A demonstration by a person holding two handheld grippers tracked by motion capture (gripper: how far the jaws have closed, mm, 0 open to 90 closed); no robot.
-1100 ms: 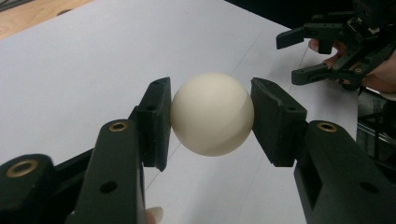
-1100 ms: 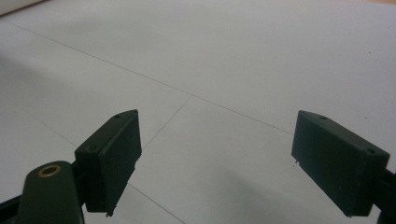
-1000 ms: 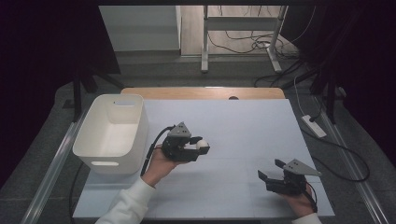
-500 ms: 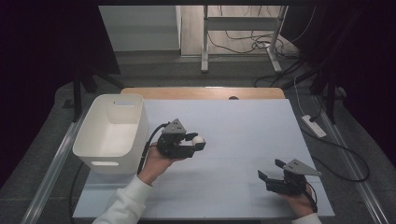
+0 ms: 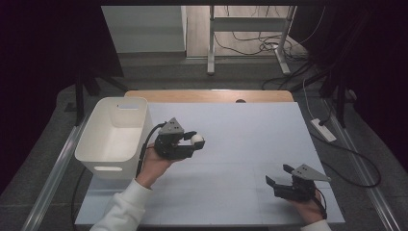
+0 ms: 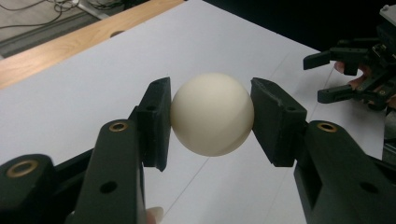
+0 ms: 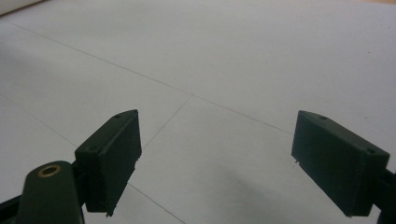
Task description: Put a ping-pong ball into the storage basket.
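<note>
Left claw point(image 5: 196, 140) pinching white ball point(image 5: 197, 139) between both pads, ball held clear above white counter point(image 5: 240, 125), just right of white bin point(image 5: 113, 134). Left gripper view: pads press ball point(image 6: 212, 114) on both sides. Right claw point(image 5: 278, 177) spread, nothing between pads, low over counter near right front corner, well apart from ball. Right gripper view: bare counter point(image 7: 210, 70) between jaws.

Cream ball point(image 6: 212, 114), black left gripper point(image 6: 210, 116).
White bin point(image 5: 113, 137), pale grey table point(image 5: 250, 139) with wooden far edge.
</note>
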